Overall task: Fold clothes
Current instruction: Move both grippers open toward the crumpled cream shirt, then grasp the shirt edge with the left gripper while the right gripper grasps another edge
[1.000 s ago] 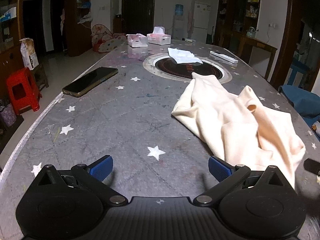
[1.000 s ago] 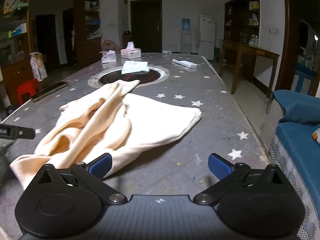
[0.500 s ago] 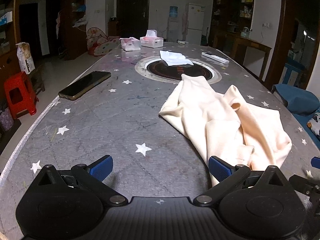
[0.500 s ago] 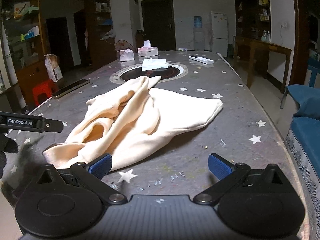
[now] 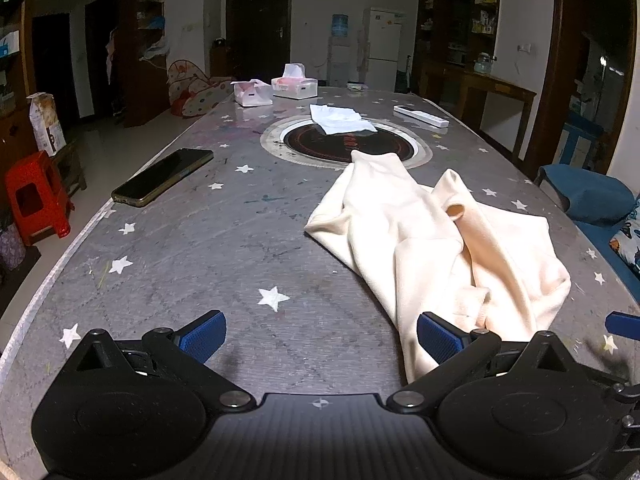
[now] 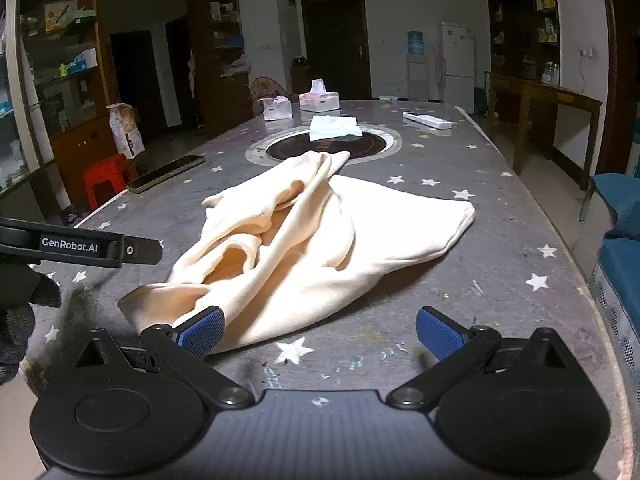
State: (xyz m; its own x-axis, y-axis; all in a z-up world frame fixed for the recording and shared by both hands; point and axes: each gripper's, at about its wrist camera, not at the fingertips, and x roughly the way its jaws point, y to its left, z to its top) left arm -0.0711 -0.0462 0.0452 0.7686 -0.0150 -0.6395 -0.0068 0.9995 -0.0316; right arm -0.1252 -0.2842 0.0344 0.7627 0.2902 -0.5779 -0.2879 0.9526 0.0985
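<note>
A cream garment point(image 5: 436, 236) point(image 6: 312, 236) lies crumpled on the grey star-patterned table point(image 5: 224, 248) point(image 6: 500, 264), one end reaching the round dark hob inset. My left gripper point(image 5: 320, 334) hovers open near the table's front edge, its right pad beside the garment's near hem, nothing between the pads. My right gripper point(image 6: 318, 330) is open too, with its left pad at the garment's near corner and bare table between the pads. The left gripper's body point(image 6: 80, 246) and a gloved hand point(image 6: 20, 312) show at the left of the right wrist view.
A phone point(image 5: 164, 176) lies near the left table edge. A white tissue point(image 5: 340, 118), two tissue boxes point(image 5: 294, 86) and a remote point(image 5: 420, 116) sit at the far end. A red stool point(image 5: 36, 196) stands left, blue seating point(image 6: 620, 248) right.
Both grippers have drawn back toward the near table edge and risen slightly; the garment now sits farther ahead in both views. The garment itself lies unchanged.
</note>
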